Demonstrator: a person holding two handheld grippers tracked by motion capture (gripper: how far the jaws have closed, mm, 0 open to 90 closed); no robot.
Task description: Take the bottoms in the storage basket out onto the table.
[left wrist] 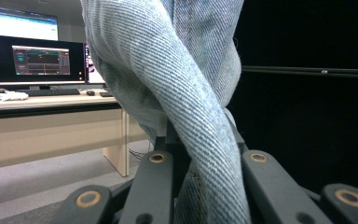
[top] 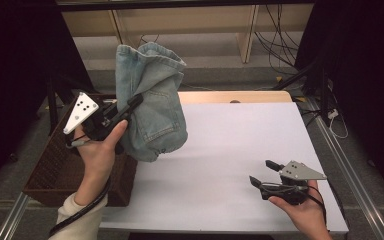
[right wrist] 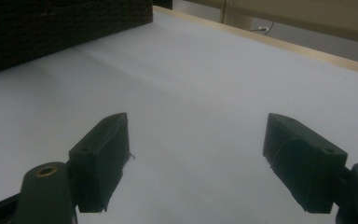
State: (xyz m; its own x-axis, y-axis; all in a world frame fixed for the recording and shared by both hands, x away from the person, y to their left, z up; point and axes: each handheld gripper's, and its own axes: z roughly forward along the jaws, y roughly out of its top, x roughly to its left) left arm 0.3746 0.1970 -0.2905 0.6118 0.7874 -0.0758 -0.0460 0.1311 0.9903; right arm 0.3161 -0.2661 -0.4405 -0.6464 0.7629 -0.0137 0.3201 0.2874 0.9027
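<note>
Aloft, jeans (top: 152,102) pinched in left gripper (top: 130,107), clear of basket (top: 50,170).
Right gripper (top: 266,172) waits spread near table's (top: 220,145) front-right corner.

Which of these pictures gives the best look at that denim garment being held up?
The high view: it shows the whole denim garment bunched and lifted above the table's left edge, clamped by the left gripper. The left gripper view shows a close twist of its fabric between the jaws. The right gripper view looks across the white tabletop, with the right gripper open.
</note>
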